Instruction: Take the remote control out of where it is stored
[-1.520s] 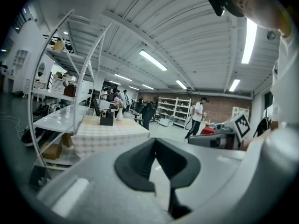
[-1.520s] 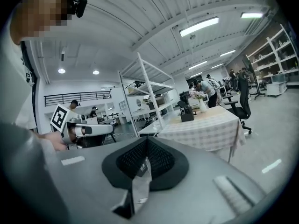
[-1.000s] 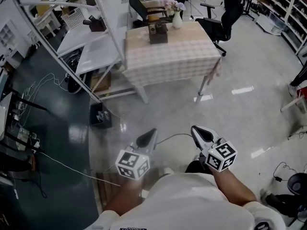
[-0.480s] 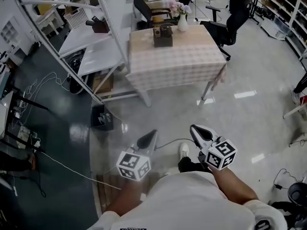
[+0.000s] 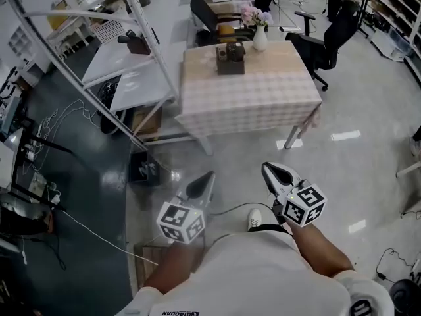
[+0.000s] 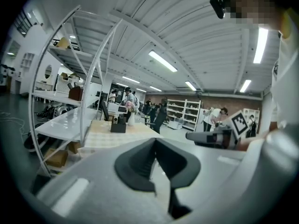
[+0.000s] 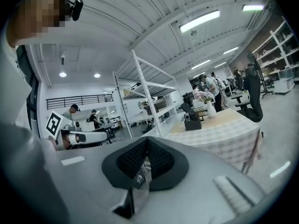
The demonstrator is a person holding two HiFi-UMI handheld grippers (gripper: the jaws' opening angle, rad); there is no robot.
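Left gripper (image 5: 208, 178) and right gripper (image 5: 268, 171) each have their jaws closed together with nothing between them. They are held side by side above the floor, well apart from the table. White shelving rack (image 5: 141, 28) stands left of the checked-cloth table (image 5: 253, 94). Dark holder (image 5: 231, 59) sits near the table's far edge, beside a white vase (image 5: 260, 39). The remote control cannot be told apart from the dark items in the holder.
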